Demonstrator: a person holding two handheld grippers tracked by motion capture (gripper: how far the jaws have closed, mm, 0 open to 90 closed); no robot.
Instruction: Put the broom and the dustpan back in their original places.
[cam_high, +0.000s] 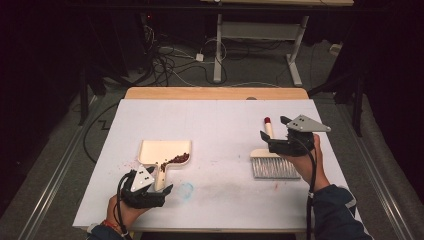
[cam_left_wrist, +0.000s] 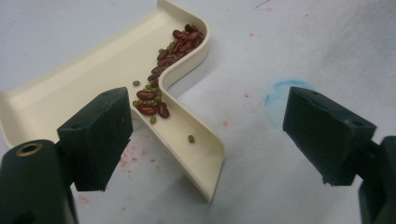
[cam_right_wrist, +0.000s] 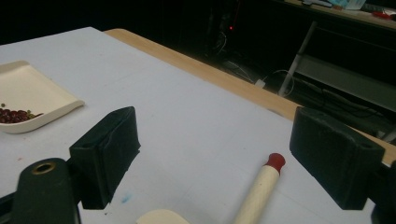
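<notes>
White table (cam_high: 215, 125) with dustpan (cam_high: 162, 151), brush (cam_high: 270, 162)

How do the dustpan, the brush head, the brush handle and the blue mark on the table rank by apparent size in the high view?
1. Dustpan, clearly largest.
2. Brush head, partly covered by the right gripper, so possibly bigger than it looks.
3. Brush handle.
4. Blue mark; close to the handle in area, so that order is unsure.

No legible txt, labels or nos. anywhere.

High view looks down over whole table (cam_high: 215, 125); gripper views sit low, close; all share the dustpan (cam_high: 162, 152).
</notes>
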